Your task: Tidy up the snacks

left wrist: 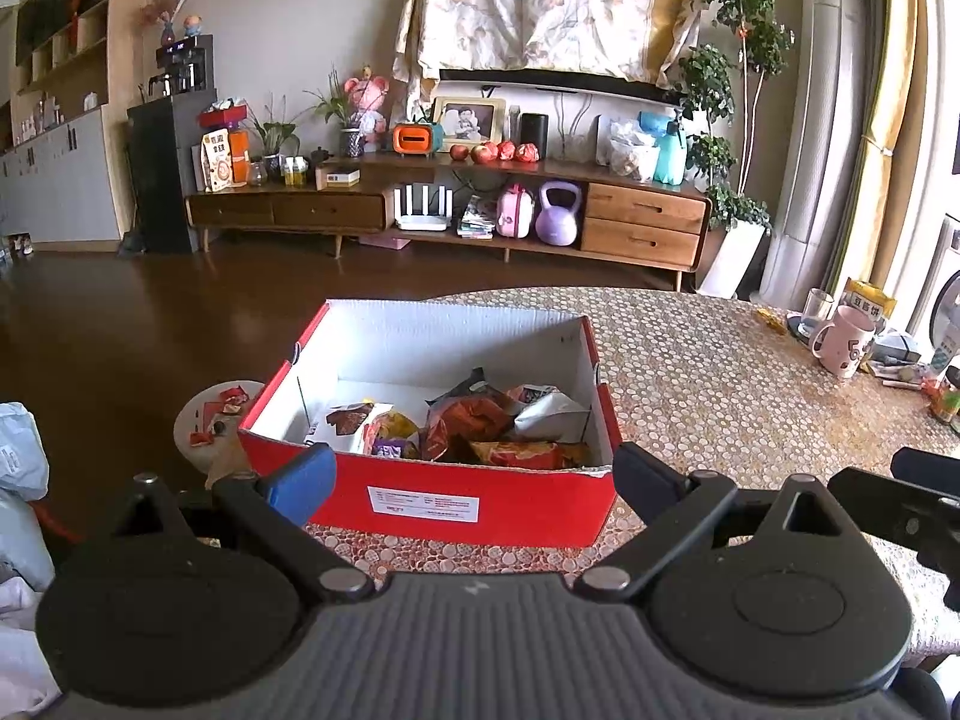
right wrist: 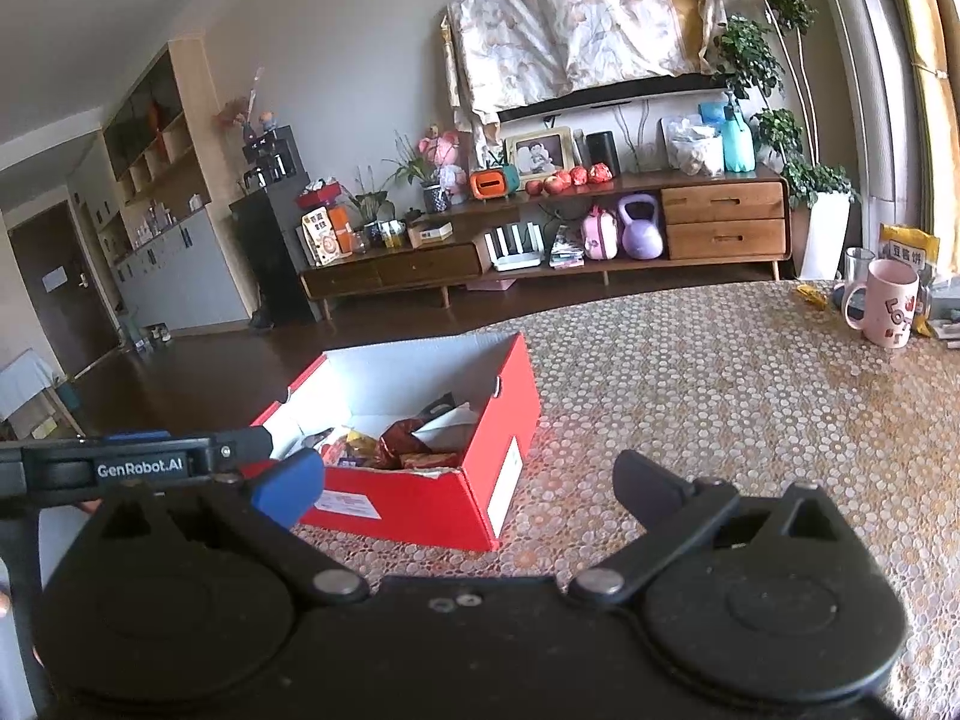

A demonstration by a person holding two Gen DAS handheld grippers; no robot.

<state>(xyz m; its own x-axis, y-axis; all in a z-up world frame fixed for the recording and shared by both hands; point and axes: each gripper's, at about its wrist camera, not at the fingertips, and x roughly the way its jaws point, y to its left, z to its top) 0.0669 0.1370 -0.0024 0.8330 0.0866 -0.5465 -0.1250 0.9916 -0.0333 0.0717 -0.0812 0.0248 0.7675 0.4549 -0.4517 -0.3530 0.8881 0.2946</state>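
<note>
A red cardboard box (left wrist: 480, 504) with a white inside stands on the patterned table, straight ahead in the left wrist view. Several snack packets (left wrist: 480, 429) lie piled in its near half. My left gripper (left wrist: 474, 480) is open just short of the box's near wall, its fingers spread about as wide as the box, nothing between them. In the right wrist view the same box (right wrist: 432, 498) sits to the left, with the snack packets (right wrist: 408, 444) inside. My right gripper (right wrist: 465, 486) is open and empty beside the box's right corner. The left gripper's body (right wrist: 138, 462) shows at the left edge.
A pink mug (right wrist: 882, 309), a glass (right wrist: 858, 267) and a yellow snack bag (right wrist: 909, 246) stand at the table's far right. A small round stool (left wrist: 210, 414) with red wrappers sits left of the box. Bare patterned tabletop (right wrist: 720, 396) stretches right of the box.
</note>
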